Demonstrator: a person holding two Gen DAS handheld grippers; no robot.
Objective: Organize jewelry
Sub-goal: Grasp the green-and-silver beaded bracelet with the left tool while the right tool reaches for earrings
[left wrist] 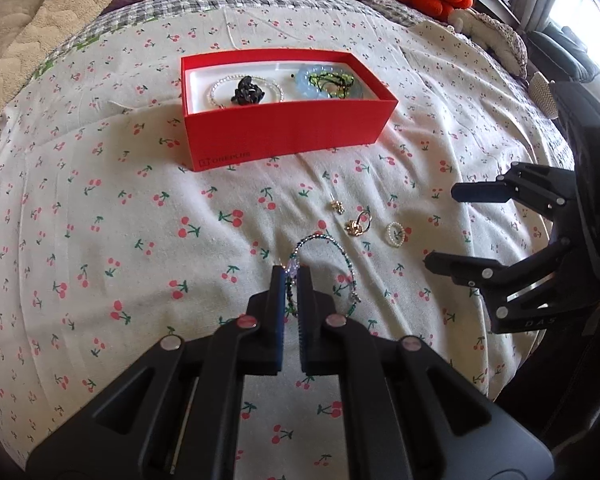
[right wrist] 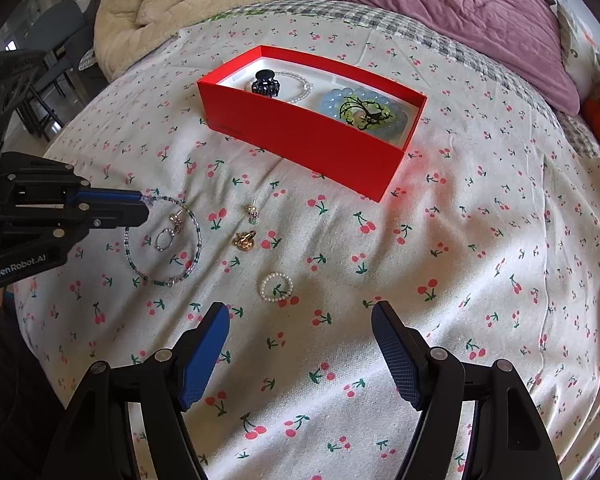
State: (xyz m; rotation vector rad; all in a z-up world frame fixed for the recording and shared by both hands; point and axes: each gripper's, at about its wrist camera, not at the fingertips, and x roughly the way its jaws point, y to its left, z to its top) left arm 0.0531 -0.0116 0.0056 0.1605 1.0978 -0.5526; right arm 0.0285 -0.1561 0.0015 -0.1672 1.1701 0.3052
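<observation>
Two grippers: left [left wrist: 291,276] clamped on bracelet [right wrist: 162,240]; right [right wrist: 300,316] spread apart.
Box [left wrist: 288,132]: mid-bed [right wrist: 460,240].

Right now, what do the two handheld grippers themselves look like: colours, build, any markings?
Both are matte black plastic linkage frames with round silver pivot pins and blue textured pads lining the jaws. The left gripper carries white "GenRobot.AI" lettering on its side. The right gripper shows faint pale letters, apparently "DAS", on its body and a small green light at the frame edge. No cables or sleeves are visible.
</observation>
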